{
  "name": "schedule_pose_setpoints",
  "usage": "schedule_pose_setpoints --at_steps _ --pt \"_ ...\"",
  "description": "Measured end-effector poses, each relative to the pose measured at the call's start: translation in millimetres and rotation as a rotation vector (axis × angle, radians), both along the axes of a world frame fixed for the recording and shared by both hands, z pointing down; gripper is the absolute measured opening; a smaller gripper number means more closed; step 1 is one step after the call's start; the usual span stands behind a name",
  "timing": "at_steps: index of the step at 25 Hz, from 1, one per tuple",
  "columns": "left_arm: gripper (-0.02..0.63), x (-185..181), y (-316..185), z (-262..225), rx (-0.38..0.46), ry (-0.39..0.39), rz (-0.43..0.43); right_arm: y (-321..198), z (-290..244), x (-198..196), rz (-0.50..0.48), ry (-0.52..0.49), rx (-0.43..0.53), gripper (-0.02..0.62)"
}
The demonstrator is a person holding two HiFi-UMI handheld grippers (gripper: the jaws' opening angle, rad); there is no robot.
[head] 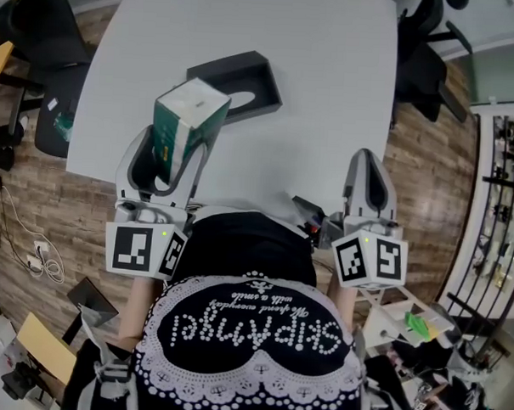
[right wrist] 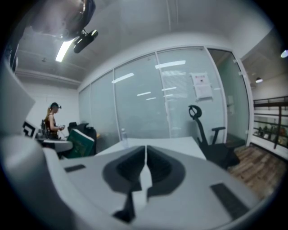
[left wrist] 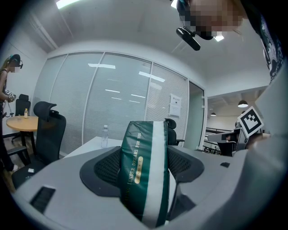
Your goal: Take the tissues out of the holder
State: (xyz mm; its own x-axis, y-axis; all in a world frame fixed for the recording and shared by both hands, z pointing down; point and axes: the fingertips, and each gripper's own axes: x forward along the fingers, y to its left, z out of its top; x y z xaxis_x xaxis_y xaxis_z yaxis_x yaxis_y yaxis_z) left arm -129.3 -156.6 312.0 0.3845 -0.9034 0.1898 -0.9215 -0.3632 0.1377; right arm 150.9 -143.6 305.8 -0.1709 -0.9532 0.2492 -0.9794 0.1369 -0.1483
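Note:
My left gripper [head: 170, 158] is shut on a green-and-white tissue pack [head: 186, 125], lifted above the table's near left part. In the left gripper view the tissue pack [left wrist: 145, 168] stands upright between the dark pads, with gold print on its side. The black tissue holder [head: 235, 84] lies on the white table [head: 330, 93] just beyond the pack, its opening facing up. My right gripper [head: 368, 183] hovers over the table's near right edge, jaws pressed together with nothing between them; it shows the same in the right gripper view [right wrist: 145, 168], where the tissue pack [right wrist: 81, 143] appears far left.
Black office chairs [head: 420, 67] stand to the right of the table and another [head: 55, 64] to the left. A water bottle [left wrist: 104, 136] stands on the table's far end. A person [right wrist: 52, 121] stands in the background. Cables [head: 21, 241] lie on the wooden floor at left.

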Motion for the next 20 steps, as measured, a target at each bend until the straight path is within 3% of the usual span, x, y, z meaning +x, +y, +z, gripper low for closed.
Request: schedule_pose_setpoints --at_steps 20 --pt "0.334 0.0 -1.3 -1.6 0.006 -0.004 0.006 2.1 2.0 4.3 0.015 0.003 -0.005 0.034"
